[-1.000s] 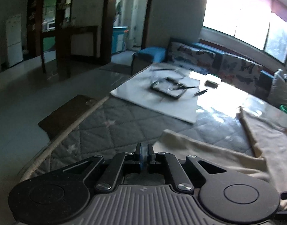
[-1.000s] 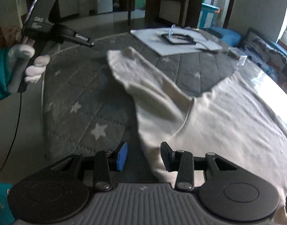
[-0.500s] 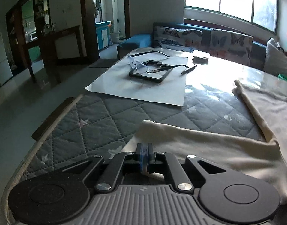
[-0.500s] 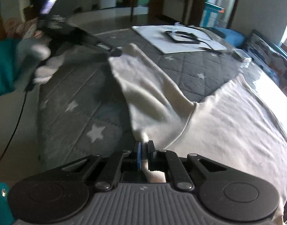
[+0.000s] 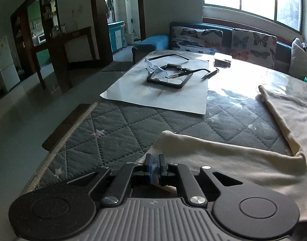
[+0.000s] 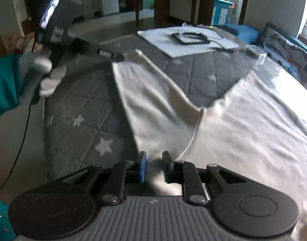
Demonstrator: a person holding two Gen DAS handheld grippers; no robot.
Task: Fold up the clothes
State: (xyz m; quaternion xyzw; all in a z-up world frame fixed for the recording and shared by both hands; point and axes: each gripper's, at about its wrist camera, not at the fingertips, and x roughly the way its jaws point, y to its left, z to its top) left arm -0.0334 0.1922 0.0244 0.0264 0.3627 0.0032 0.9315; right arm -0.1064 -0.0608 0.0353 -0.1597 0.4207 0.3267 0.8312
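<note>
On the quilted tabletop: cream garment [image 6: 223, 124] lies spread, one sleeve [image 6: 151, 92] stretched out.
Left tool [image 5: 154, 163]: clenched on the sleeve's cuff edge.
Right tool [image 6: 154, 165]: jaws opening, cloth between them, not pinched.
Advice: re-close on the shoulder seam first, then carry the sleeve inward evenly.

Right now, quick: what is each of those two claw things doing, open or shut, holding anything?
Left gripper: shut on the sleeve.
Right gripper: jaws opening, shirt cloth between them, pads not pressing it.
</note>
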